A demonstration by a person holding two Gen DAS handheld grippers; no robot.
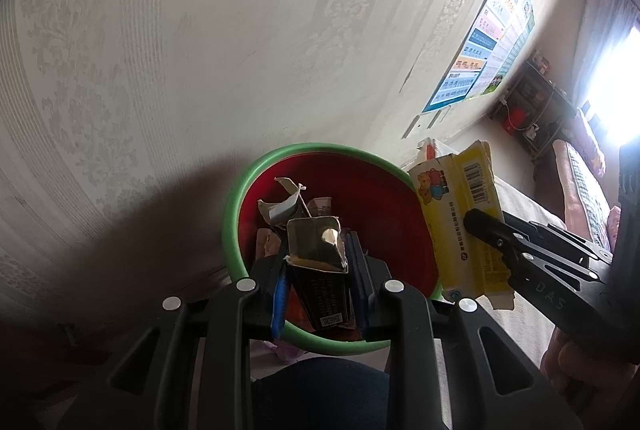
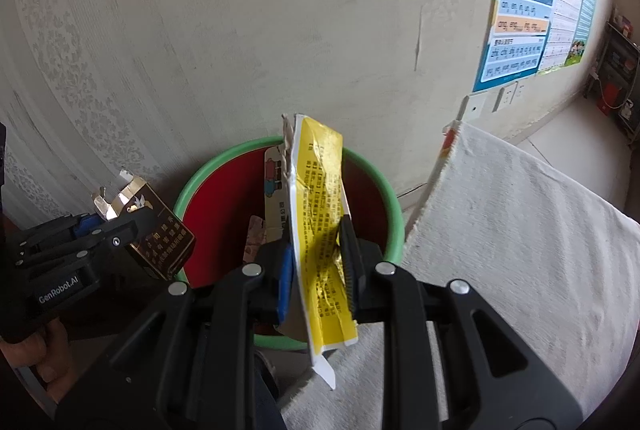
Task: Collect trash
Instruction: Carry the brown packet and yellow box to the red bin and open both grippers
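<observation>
Now | left gripper [image 1: 316, 270] clamps dark gold-lined cigarette pack [image 1: 320, 270] over red green-rimmed plastic bin [image 1: 232, 222] | right gripper [image 2: 320, 270] pinches flattened yellow cardboard box [image 2: 320, 230] above rim | advice: centre both over bin, then release.
</observation>
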